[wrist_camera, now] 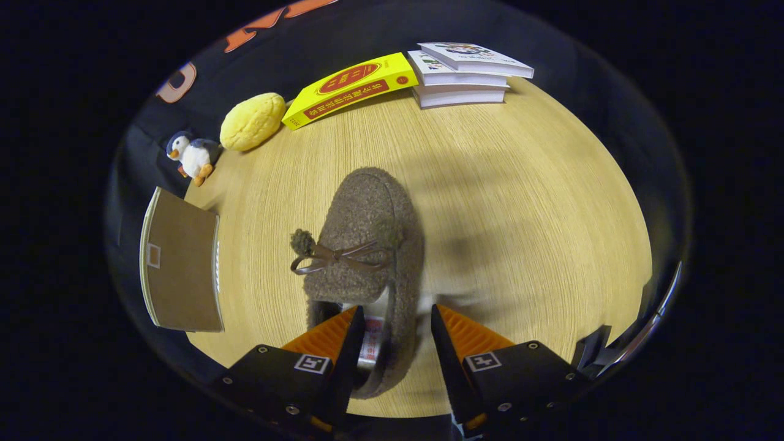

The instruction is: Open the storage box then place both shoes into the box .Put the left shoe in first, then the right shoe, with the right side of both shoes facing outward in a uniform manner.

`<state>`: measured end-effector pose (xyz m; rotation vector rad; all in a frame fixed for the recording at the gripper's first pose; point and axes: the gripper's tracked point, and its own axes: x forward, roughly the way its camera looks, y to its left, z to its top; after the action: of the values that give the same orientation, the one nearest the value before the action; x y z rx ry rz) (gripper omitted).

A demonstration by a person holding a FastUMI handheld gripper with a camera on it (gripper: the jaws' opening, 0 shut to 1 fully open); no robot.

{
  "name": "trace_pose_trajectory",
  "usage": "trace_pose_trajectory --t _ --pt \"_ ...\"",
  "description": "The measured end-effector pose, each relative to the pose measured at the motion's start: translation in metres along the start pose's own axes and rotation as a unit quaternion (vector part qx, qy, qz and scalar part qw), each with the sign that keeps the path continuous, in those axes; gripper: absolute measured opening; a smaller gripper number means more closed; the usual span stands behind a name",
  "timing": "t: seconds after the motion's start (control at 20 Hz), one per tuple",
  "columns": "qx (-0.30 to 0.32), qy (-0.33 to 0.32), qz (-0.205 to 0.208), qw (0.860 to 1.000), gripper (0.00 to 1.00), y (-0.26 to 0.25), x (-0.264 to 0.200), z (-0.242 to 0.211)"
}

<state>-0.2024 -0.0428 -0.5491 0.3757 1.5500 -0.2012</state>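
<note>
Fuzzy brown slipper with dark leather bow, pale wood-grain table, yellow-and-red book, white book stack, yellow bun-shaped plush.

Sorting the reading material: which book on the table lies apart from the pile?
The yellow book, lying alone beside the stack of white books, far beyond the open gripper straddling the shoe's side wall.

The shoe is lying on the table, its heel end sitting between the fingers of the gripper, whose jaws are standing apart around the heel's side wall. Bare wood is lying open beside the shoe, away from the brown box, and beyond its toe. The box is standing near on the other side, narrowing that passage. A penguin toy, a bun, a yellow book and stacked books are lining the far edge, well apart from the shoe.
</note>
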Motion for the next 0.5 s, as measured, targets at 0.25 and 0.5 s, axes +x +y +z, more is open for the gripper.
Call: trace_pose_trajectory --t 0.25,0.5 --pt "0.008 -0.029 -0.014 0.999 0.52 0.002 0.015 0.018" --pt "0.009 -0.041 -0.048 0.998 0.24 -0.005 0.018 0.022"
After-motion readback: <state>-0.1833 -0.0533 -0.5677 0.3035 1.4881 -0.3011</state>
